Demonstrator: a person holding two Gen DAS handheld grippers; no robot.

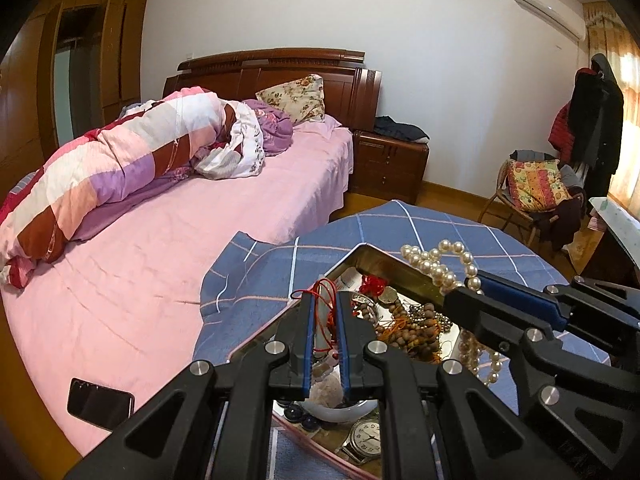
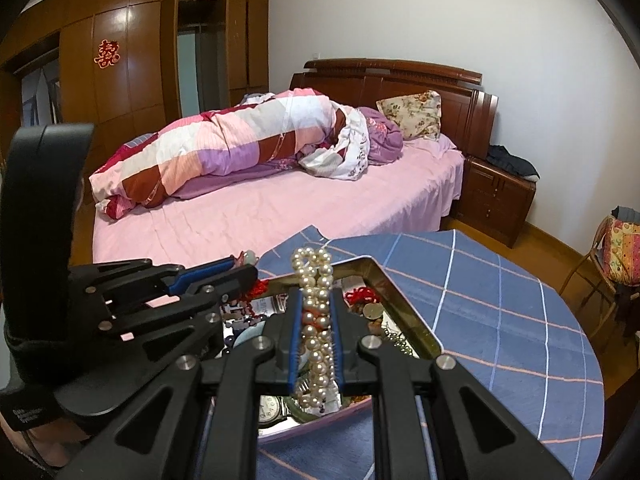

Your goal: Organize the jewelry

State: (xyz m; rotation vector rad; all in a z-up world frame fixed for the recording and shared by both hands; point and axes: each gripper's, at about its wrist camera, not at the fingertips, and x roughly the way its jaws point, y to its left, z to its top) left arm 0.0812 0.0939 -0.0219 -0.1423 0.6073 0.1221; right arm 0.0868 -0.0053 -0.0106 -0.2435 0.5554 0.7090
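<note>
A shiny metal tray of mixed jewelry sits on a table with a blue checked cloth. My left gripper is shut on a red cord, which loops out above its tips over the tray. My right gripper is shut on a pearl necklace; the pearls bunch above its tips and hang down between the pads. In the left wrist view the right gripper comes in from the right with the pearl necklace. In the right wrist view the left gripper is at the left, above the tray.
The tray holds a brown bead string, a wristwatch and a white bowl-like piece. Behind the table is a bed with a pink sheet, with a dark phone lying on it. A chair with a cushion stands at the right.
</note>
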